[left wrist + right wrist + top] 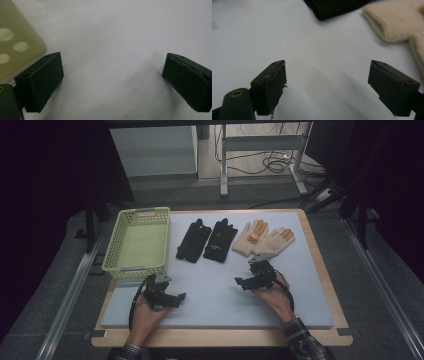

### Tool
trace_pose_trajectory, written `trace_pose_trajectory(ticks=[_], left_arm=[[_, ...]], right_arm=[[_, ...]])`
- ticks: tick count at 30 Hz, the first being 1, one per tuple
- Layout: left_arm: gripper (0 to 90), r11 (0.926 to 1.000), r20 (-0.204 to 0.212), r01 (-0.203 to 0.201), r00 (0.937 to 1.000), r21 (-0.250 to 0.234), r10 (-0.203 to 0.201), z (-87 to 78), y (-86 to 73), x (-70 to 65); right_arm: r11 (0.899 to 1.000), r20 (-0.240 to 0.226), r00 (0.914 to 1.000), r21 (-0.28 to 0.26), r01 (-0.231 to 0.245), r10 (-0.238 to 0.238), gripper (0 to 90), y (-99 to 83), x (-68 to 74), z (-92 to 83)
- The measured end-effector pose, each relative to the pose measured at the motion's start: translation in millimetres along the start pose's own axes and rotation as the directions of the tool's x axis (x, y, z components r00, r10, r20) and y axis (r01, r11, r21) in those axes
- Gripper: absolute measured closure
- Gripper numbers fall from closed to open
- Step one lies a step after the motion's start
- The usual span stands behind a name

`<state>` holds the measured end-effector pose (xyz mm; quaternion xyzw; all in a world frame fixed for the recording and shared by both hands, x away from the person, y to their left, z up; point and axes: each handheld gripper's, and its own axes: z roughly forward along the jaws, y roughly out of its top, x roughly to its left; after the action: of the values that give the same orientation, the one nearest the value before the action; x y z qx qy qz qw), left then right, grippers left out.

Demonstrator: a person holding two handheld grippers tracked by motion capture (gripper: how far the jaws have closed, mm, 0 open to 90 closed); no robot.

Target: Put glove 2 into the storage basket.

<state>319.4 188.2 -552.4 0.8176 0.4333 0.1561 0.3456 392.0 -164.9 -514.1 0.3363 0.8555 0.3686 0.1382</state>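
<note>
The cream gloves [264, 240] are laid just beyond the right gripper [256, 276], cuffs toward it. Both the right gripper and the left gripper [165, 295] are held with jaws apart, empty.

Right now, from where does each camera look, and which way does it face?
High view: above the table, looking forward and down; both hands, left gripper, right gripper.
Left gripper view: over the mat, open jaws, basket corner.
Right gripper view: open jaws toward black glove and cream glove.
Shared: gloves, basket.

left gripper [172, 296]: black, black cable | right gripper [246, 279]: black, grey plate on top | sleeves [303, 340]: dark plaid cuffs
</note>
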Motion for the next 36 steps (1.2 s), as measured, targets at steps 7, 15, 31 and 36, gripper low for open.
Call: trace_pose_trajectory(ticks=[7, 15, 31, 36], left_arm=[[3.8, 1.0000, 0.000, 0.000, 1.0000, 0.000, 0.000, 0.0, 0.0, 0.0], [3.8, 1.0000, 0.000, -0.001, 1.0000, 0.000, 0.001, -0.1, -0.1, 0.0], [3.8, 1.0000, -0.001, -0.002, 1.0000, 0.001, 0.002, -0.2, -0.1, 0.1], [3.8, 1.0000, -0.001, -0.002, 1.0000, 0.000, 0.002, -0.1, -0.1, 0.2]], right_arm=[[0.999, -0.022, 0.9990, 0.001, 0.040, -0.040, 20.2, 18.1, 8.0, 14.6], [0.999, -0.067, 0.9967, -0.020, 0.046, -0.047, 26.6, 38.1, 12.8, 31.1], [0.996, -0.143, 0.9855, -0.026, 0.089, -0.091, 56.6, 78.7, 31.7, 73.7], [0.993, -0.146, 0.9824, -0.025, 0.114, -0.117, 64.3, 90.1, 40.5, 89.1]])
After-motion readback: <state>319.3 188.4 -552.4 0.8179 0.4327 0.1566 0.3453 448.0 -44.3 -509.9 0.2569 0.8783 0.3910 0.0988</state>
